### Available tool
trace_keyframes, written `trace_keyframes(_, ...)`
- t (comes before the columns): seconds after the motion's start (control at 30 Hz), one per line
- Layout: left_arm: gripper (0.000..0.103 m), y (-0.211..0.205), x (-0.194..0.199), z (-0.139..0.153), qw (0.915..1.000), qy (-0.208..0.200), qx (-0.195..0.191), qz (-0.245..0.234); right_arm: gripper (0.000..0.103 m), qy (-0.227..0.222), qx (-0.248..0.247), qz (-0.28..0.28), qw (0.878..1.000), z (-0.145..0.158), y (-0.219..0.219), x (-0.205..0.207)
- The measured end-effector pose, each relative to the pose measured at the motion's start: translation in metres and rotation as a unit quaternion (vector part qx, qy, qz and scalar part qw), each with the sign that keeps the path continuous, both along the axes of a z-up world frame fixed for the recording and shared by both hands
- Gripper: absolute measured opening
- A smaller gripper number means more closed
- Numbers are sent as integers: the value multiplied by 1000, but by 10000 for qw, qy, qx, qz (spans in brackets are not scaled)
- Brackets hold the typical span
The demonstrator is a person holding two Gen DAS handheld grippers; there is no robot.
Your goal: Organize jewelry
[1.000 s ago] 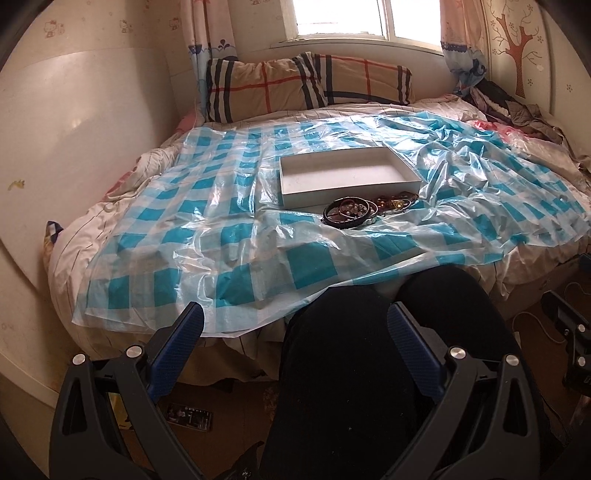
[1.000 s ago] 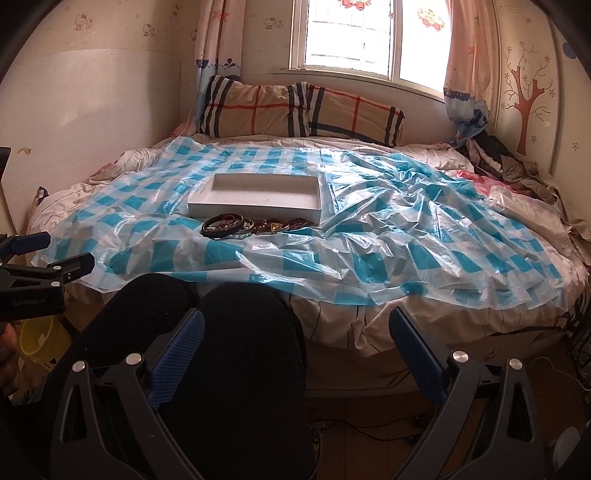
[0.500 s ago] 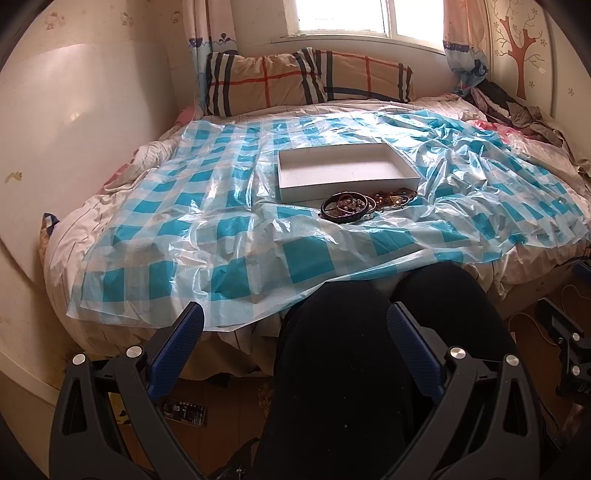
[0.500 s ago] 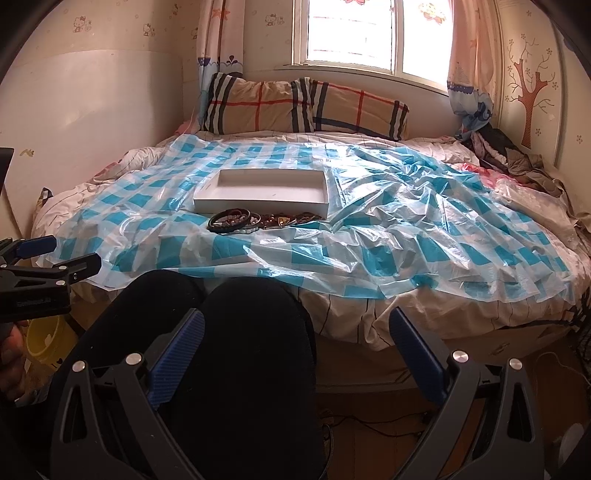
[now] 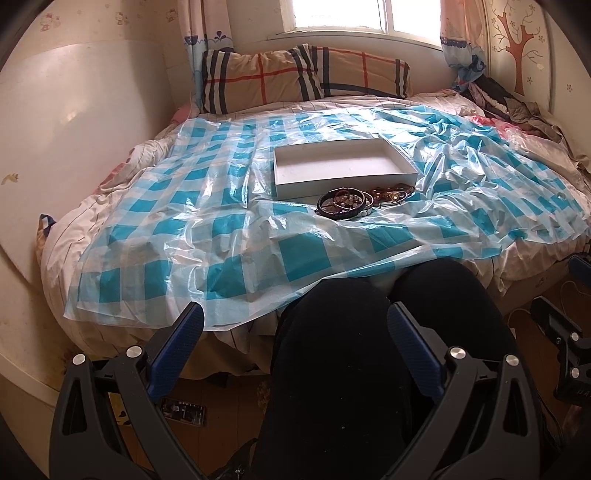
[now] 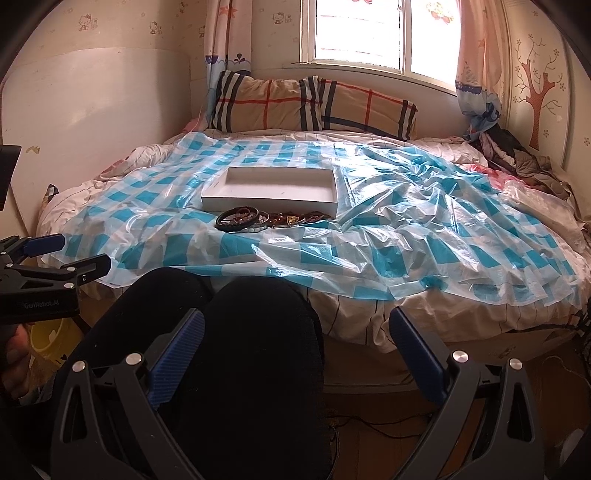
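so both grippers, left gripper (image 5: 295, 332) and right gripper (image 6: 297, 334), gape wide, empty; one white box (image 5: 341, 169), bracelet heap (image 5: 360, 199) at its 6 o'clock.

1. Only text I can actually read is "GenRobot.AI", in pale letters on the black body of my left gripper (image 6: 79, 258), which pokes in at the left edge of my right wrist view.
2. On the right edge of my left wrist view, my right gripper (image 5: 576, 291) has some pale lettering low on its body too, but it's cut off and way too blurry for me to read.
3. The wallpaper (image 6: 86, 22) has little cartoon cat prints, no words I can make out.
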State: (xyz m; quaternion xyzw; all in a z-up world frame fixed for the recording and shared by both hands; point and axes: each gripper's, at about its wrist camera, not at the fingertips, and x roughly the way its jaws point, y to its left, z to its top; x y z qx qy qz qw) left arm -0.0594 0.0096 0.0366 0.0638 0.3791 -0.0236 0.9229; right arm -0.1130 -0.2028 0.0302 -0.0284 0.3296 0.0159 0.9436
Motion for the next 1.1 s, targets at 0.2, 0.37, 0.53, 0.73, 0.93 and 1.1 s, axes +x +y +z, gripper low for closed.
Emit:
trace_keyframes(0.2,95,3,11,-5,9998,171,-123,4,96,-52,-6,-23,10000,2,-4,13)
trace_keyframes(0.37,93,6,29,-10,9990,275,-329,-128,96,-34,-22,-34,10000,2,-6,31)
trace_keyframes(0.53,89,-2,60,-10,9980,276,-399,-403,96,-3,54,-82,10000,-2,-12,54)
trace_keyframes(0.73,87,-19,119,-16,9979,258,-228,-553,96,81,150,-138,9998,-9,-21,84)
trace_keyframes(0.93,91,-36,188,-33,9958,249,-291,-833,96,265,318,-197,9989,-23,-30,115)
trace_keyframes(1.1,95,-60,234,-61,9910,513,-107,-1230,96,389,455,-244,9979,-34,-37,133)
